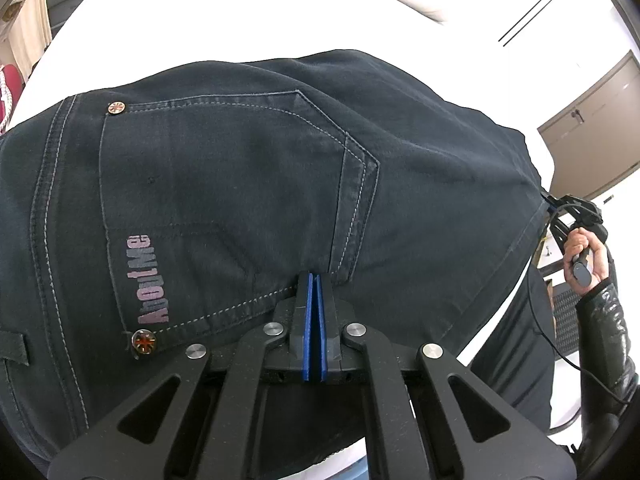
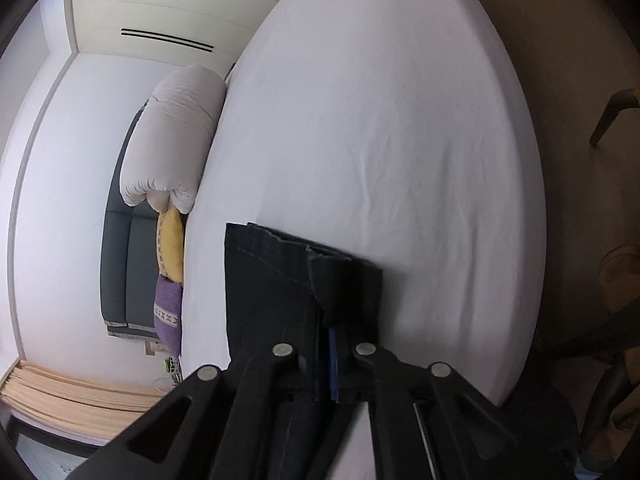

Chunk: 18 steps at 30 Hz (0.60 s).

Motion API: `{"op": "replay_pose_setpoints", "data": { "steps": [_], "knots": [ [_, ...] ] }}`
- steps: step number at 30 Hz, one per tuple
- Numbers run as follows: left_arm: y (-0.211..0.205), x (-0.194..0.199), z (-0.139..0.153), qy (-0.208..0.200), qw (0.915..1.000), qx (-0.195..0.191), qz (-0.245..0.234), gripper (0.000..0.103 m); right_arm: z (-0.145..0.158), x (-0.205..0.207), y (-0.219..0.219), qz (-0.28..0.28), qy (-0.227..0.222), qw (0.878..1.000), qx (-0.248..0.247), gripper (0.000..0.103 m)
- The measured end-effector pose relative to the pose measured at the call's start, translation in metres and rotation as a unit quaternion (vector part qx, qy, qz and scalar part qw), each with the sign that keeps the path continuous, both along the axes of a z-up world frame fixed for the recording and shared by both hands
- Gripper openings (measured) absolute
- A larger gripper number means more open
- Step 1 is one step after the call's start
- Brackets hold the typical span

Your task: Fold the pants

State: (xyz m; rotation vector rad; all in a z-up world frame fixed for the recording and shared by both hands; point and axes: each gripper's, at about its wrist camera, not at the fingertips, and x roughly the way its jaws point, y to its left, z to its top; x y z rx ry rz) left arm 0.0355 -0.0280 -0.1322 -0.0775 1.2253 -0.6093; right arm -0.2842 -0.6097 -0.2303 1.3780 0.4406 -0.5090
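Bright, overexposed daylight; strong fisheye bending and dark corners.

white sheet (image 2: 380,120) | rolled duvet (image 2: 176,136) | yellow cushion (image 2: 170,244) above purple cushion (image 2: 168,312) | grey headboard (image 2: 120,264)

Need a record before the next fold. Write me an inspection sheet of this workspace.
Surface: white bed sheet, lightly creased.
Job's things: dark pants, back pocket up, spread on the sheet.
Clutter: nothing seen on the sheet.
Grippers: left tongs shut on the fabric near the pocket; right tongs shut on the hem end.
Cables: black cable hanging below the right hand.
Surroundings: rolled duvet, yellow cushion, purple cushion, cabinet.
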Motion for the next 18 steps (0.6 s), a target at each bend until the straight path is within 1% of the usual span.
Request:
{"op": "replay_pose_setpoints", "data": {
  "steps": [5, 12, 14, 15, 16, 18],
  "knots": [
    [0.003, 0.001, 0.002, 0.003, 1.0, -0.002, 0.0, 0.002, 0.003, 0.004, -0.001, 0.005, 0.018, 1.0, -0.018, 0.004],
    [0.01, -0.003, 0.003, 0.002, 1.0, -0.005, 0.002, 0.002, 0.004, 0.004, 0.002, -0.01, 0.022, 1.0, -0.012, 0.003],
    [0.011, -0.004, 0.003, 0.001, 1.0, -0.008, 0.003, 0.002, 0.0, 0.004, 0.001, -0.007, 0.023, 1.0, -0.01, 0.003],
    [0.014, -0.004, 0.003, 0.001, 0.9999, -0.01, 0.004, 0.002, -0.003, 0.004, 0.0, -0.003, 0.024, 1.0, -0.006, 0.002],
    [0.015, -0.004, 0.003, 0.002, 0.9999, -0.013, 0.006, 0.002, -0.008, 0.005, -0.002, 0.004, 0.022, 1.0, 0.0, 0.002],
    [0.018, -0.004, 0.003, 0.002, 0.9998, -0.018, 0.007, 0.002, -0.012, 0.002, -0.006, 0.017, 0.003, 1.0, 0.007, 0.003]
  ]
}}
